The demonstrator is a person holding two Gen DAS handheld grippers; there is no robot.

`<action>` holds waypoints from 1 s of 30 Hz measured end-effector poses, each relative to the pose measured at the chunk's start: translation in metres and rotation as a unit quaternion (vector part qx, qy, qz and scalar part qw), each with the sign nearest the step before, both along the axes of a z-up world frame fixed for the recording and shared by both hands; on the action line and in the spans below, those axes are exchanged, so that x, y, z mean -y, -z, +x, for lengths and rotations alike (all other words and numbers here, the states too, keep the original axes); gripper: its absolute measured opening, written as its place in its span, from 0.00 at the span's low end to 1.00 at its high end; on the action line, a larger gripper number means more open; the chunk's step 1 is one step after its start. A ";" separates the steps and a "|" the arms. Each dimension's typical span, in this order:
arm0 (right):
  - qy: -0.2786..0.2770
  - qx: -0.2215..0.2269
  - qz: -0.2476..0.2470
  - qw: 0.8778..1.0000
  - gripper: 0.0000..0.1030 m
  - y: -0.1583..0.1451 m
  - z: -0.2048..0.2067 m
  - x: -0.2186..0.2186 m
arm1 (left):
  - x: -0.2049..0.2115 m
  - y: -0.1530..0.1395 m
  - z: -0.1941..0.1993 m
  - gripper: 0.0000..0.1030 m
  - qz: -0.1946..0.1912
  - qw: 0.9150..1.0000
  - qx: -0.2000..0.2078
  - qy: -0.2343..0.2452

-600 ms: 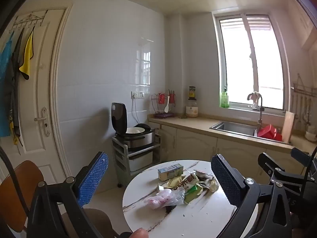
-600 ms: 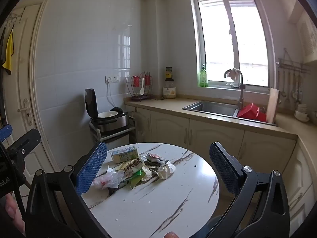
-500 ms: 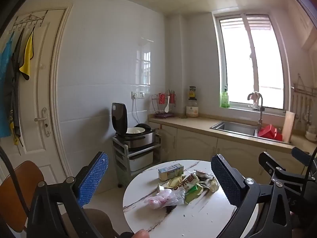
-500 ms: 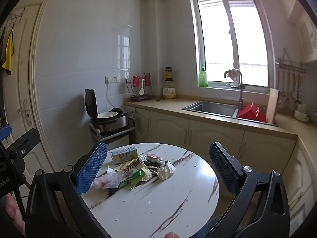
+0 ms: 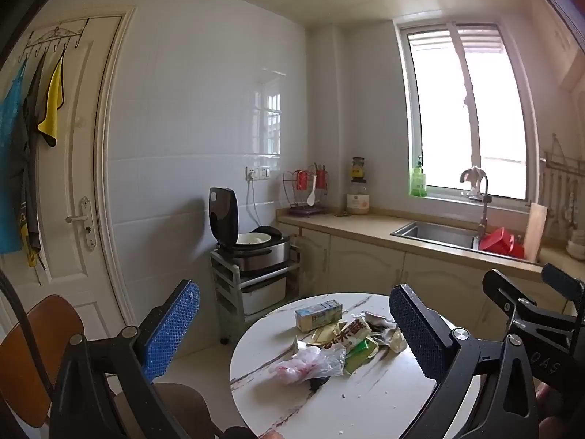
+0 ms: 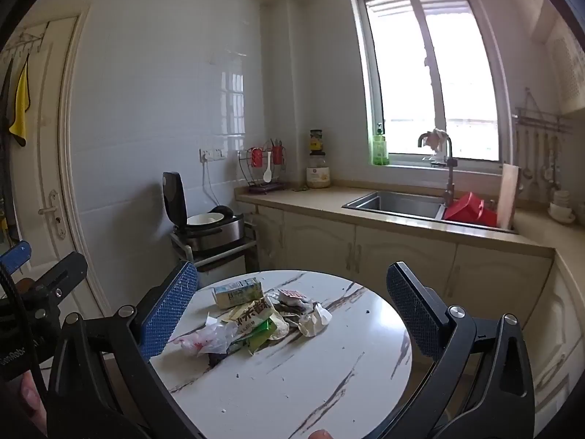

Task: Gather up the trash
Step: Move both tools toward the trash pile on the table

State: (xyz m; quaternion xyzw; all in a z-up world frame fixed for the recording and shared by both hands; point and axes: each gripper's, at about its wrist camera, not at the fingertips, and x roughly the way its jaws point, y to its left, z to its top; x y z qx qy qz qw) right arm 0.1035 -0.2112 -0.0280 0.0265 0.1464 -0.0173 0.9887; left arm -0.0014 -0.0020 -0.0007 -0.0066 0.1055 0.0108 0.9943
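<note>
Kitchen, seen from my two tongs, largest item first. Round white marble-veined table [image 6: 292,395]: it fills the foreground of both views, its near half bare apart from a few dark crumbs. Cabinet run with beige counter [image 6: 384,219] along the far wall under the window, steel sink [image 6: 398,203] set into it, a red container [image 6: 471,210] at the sink's right end. White door [image 5: 76,226] at left, with a yellow cloth [image 5: 51,109] hung on its hooks. Wooden chair [image 5: 33,344] at lower left of the left view, beside the table. Rice cooker [image 5: 252,245], lid up, on a small grey cart against the tiled wall. My left tongs [image 5: 292,333]: blue pads spread as wide as they go, nothing between them, held short of the table and clear of everything. My right tongs [image 6: 289,311]: likewise fully spread and empty, hovering over the table's near side. Trash pile [image 6: 256,323]: a loose heap on the far left part of the tabletop, between the pads in both views but well ahead of them and untouched. Items in it: a small drink carton [image 6: 237,292] lying on its side at the back, a crumpled clear bag with pink inside [image 6: 204,340] at the front left, a printed snack wrapper [image 6: 252,312], a green wrapper [image 6: 261,331] beneath it, and crumpled pale paper [image 6: 314,323] at the right edge.
</note>
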 end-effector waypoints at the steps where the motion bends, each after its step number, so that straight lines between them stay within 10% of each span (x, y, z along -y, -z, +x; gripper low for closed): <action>1: -0.001 0.001 -0.002 1.000 1.00 0.001 0.000 -0.004 | -0.001 0.000 0.001 1.00 0.000 1.000 -0.001 0.000; 30: -0.009 -0.009 -0.002 1.000 1.00 0.018 0.016 -0.014 | -0.007 0.012 0.019 1.00 0.001 1.000 -0.020 -0.001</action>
